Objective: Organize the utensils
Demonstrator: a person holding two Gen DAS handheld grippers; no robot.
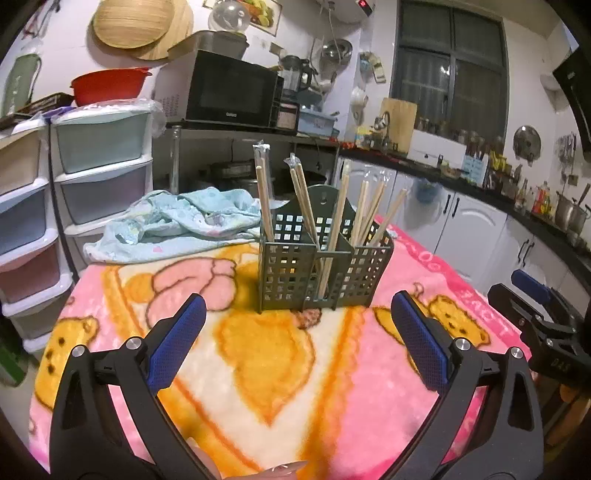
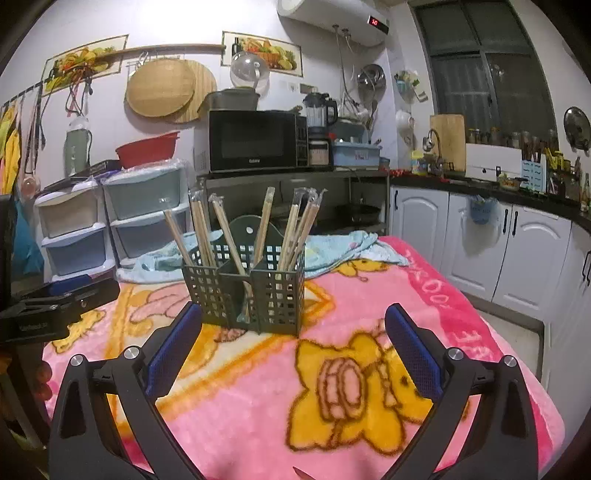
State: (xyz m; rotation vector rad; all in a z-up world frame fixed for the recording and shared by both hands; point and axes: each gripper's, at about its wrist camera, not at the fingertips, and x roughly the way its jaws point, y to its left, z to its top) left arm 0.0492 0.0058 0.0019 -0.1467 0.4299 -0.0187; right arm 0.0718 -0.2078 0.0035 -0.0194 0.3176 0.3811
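From the left wrist view, a counter covered by a pink blanket [image 1: 417,373] printed with yellow cartoon bears is seen. A dark green slotted utensil holder [image 1: 321,269] is stood near the middle of it, and wrapped wooden chopsticks [image 1: 264,199] are held upright and leaning in its compartments. A pale blue cloth [image 1: 177,221] is heaped behind it. The left gripper [image 1: 297,332] is held low in front of the holder, its jaws spread wide and empty. A black microwave [image 1: 232,92] is set on a shelf beyond; its brand is too blurred to be read. Plastic drawers [image 1: 99,170] are stacked at the left.

From the right wrist view, the same utensil holder [image 2: 245,288] is seen just ahead of the right gripper [image 2: 293,332], whose jaws are likewise spread wide with nothing between them. Pink lettering along the blanket [image 2: 258,406] edge is shown, but cannot be made out. A red digital display is lit on the white water heater [image 2: 332,16]. White cabinets [image 2: 480,236] are ranged along the right.
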